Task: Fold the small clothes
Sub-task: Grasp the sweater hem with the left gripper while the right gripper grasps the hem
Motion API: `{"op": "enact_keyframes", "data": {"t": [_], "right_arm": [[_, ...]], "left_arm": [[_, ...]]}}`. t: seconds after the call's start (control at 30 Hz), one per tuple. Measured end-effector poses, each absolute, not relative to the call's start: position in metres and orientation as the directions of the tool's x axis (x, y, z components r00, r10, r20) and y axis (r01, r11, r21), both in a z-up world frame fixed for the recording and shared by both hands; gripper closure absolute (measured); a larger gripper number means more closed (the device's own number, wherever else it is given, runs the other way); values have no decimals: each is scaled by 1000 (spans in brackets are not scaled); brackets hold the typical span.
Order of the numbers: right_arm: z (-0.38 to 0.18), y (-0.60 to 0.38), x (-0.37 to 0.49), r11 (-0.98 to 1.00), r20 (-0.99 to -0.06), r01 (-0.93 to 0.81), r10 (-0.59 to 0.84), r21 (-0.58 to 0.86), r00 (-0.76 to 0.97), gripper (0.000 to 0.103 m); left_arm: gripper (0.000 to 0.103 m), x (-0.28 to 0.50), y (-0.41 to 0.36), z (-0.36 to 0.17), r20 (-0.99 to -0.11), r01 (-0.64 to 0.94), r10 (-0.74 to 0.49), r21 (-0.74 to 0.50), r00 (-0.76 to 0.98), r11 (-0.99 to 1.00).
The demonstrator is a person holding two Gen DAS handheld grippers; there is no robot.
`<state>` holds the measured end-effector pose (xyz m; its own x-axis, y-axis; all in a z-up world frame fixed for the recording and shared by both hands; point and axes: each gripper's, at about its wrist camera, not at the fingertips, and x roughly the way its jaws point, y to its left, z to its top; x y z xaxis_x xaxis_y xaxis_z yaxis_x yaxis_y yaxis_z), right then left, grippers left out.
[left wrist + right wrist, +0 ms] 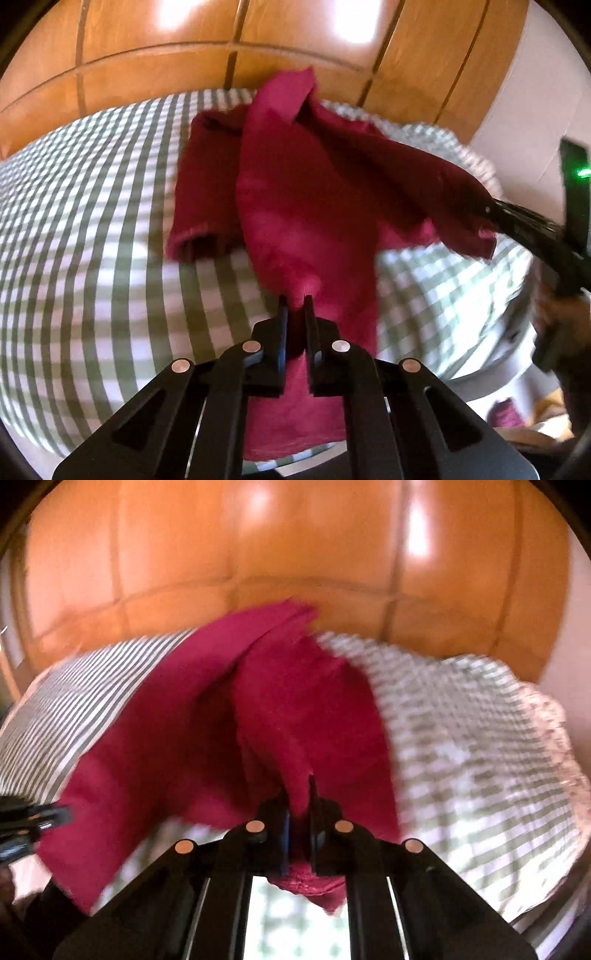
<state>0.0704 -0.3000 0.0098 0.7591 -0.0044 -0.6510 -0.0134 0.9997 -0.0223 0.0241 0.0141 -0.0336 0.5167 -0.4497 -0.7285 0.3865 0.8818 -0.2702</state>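
Note:
A dark red garment (295, 192) hangs lifted above a bed with a green-and-white checked sheet (92, 229). My left gripper (296, 299) is shut on one edge of it, and the cloth runs between the jaws. My right gripper (299, 797) is shut on another edge of the same garment (207, 716); it also shows in the left wrist view (524, 221) at the right, gripping the cloth. One sleeve (199, 221) rests on the sheet at the left. The right wrist view is blurred by motion.
A glossy wooden wardrobe (184, 44) stands behind the bed. The bed's lace-trimmed edge (546, 716) is at the right, with a white wall (517, 92) beyond. The left gripper's tip (37, 819) shows at the right wrist view's left edge.

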Motion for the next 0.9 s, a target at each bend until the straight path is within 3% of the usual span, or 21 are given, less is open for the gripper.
{"op": "enact_keyframes", "data": {"t": [0.1, 0.23, 0.43, 0.63, 0.73, 0.77, 0.8, 0.87, 0.9], "right_arm": [[33, -351, 93, 992, -605, 108, -127, -69, 786, 96], [47, -429, 137, 954, -589, 285, -286, -98, 756, 97], [43, -510, 201, 858, -613, 490, -471, -153, 634, 97], [31, -546, 239, 799, -666, 573, -529, -181, 527, 96], [26, -551, 245, 798, -676, 584, -512, -147, 530, 90], [25, -551, 244, 799, -670, 586, -510, -137, 539, 77], [22, -551, 243, 805, -670, 581, -499, -122, 550, 54], [20, -543, 235, 830, -671, 550, -462, -97, 580, 45], [17, -534, 229, 850, -678, 518, -434, -90, 593, 44]], "left_arm": [[97, 38, 32, -8, -669, 380, -501, -334, 549, 862], [98, 77, 76, 27, -605, 290, -475, -383, 639, 877], [99, 159, 146, 59, -610, 61, -249, -311, 752, 948], [99, 246, 210, 62, -690, -238, 65, -158, 721, 958], [97, 275, 222, 56, -714, -319, 164, -88, 681, 944], [88, 279, 225, 53, -717, -353, 193, -80, 670, 932], [81, 282, 227, 51, -717, -362, 199, -80, 668, 929], [29, 277, 224, 47, -714, -376, 216, -71, 667, 924], [24, 270, 222, 45, -701, -377, 217, -79, 680, 923]]}}
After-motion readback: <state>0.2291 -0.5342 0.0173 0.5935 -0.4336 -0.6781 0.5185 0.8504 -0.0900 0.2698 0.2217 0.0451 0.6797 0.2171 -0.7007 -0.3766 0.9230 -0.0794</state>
